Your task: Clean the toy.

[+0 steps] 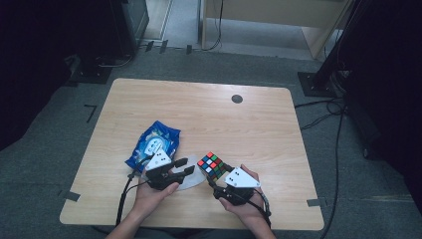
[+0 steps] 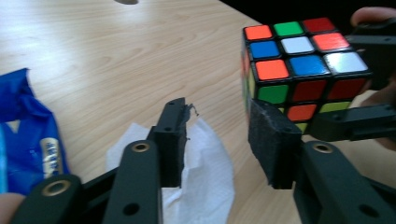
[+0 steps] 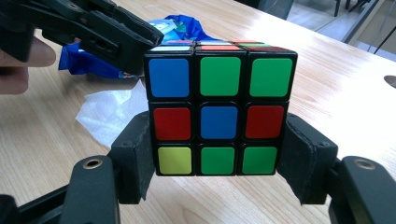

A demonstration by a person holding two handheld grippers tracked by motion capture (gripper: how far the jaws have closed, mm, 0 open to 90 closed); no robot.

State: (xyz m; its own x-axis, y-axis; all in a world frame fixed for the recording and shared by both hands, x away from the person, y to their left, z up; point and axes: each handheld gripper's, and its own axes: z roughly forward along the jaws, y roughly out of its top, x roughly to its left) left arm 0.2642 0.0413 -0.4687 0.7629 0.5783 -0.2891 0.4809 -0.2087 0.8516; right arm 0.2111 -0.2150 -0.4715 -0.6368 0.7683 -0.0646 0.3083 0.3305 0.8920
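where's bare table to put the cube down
Free: the far half of the table up to the dark round spot, and the right side beyond the cube. Crowded: near left, where blue packet, white tissue and left claw sit together.

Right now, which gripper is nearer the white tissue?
Left. The left gripper is open directly over the white tissue; the right gripper is beside it, clamping the cube.
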